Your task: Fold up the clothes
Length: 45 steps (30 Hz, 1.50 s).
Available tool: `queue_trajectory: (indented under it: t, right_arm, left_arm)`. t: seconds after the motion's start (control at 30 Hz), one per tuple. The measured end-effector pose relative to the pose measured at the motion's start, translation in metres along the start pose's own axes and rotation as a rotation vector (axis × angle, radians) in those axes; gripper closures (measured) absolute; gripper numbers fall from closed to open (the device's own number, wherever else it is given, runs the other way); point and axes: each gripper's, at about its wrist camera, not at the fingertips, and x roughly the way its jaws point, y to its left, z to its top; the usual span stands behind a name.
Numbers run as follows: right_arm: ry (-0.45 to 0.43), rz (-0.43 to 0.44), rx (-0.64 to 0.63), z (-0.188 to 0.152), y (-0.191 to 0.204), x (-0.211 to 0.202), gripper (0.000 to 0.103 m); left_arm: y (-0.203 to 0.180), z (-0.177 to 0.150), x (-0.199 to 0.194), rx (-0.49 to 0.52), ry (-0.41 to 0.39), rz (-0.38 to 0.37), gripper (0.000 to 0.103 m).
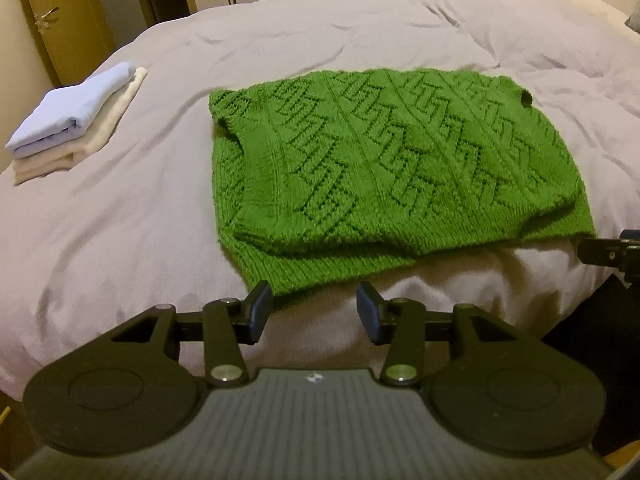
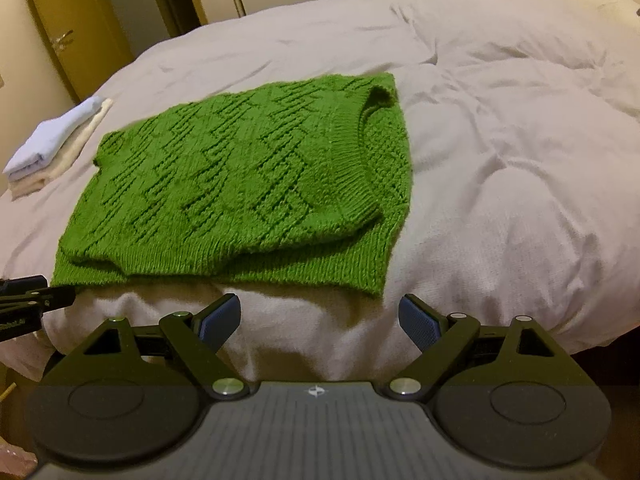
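We have two garments already folded and stacked, a blue one (image 1: 68,110) on a cream one (image 1: 80,148), at the far left of the bed (image 1: 320,32). The green sweater (image 1: 372,152) lies in the middle, near the front edge, and looks partly folded: the top layer is doubled over the lower one, whose ribbed hem sticks out toward us, and the neckline shows on the right side in the right wrist view. We judge that one more fold is likely, then it joins the stack. Our left gripper (image 1: 314,312) hangs just short of the hem, jaws apart and holding nothing; our right gripper (image 2: 320,320) is likewise spread wide and empty, close to the sweater's near right corner
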Motion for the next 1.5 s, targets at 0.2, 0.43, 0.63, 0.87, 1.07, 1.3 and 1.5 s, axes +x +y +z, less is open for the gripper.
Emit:
queue_trajectory:
  t: [0.2, 0.43, 0.63, 0.87, 1.07, 1.3, 1.5]
  right_arm:
    - [-0.095, 0.106, 0.128, 0.010, -0.029, 0.001, 0.015]
    - [-0.149, 0.215, 0.342, 0.018, -0.072, 0.016, 0.023]
    - [-0.141, 0.202, 0.362, 0.026, -0.080, 0.032, 0.026]
    - [-0.162, 0.213, 0.368, 0.029, -0.082, 0.040, 0.042]
    - [-0.138, 0.219, 0.412, 0.029, -0.091, 0.054, 0.049]
    - [-0.109, 0.384, 0.543, 0.021, -0.104, 0.071, 0.066]
    - [-0.078, 0.423, 0.612, 0.015, -0.107, 0.084, 0.066]
  left_arm:
    - [0.011, 0.015, 0.001, -0.030, -0.040, -0.037, 0.060]
    - [0.019, 0.029, 0.016, -0.051, -0.044, -0.051, 0.060]
    - [0.028, 0.039, 0.033, -0.078, -0.028, -0.068, 0.060]
    - [0.034, 0.044, 0.042, -0.077, -0.032, -0.082, 0.065]
    - [0.038, 0.045, 0.045, -0.084, -0.049, -0.117, 0.065]
    - [0.040, 0.047, 0.057, -0.093, -0.033, -0.149, 0.065]
    - [0.042, 0.049, 0.065, -0.077, -0.034, -0.173, 0.067]
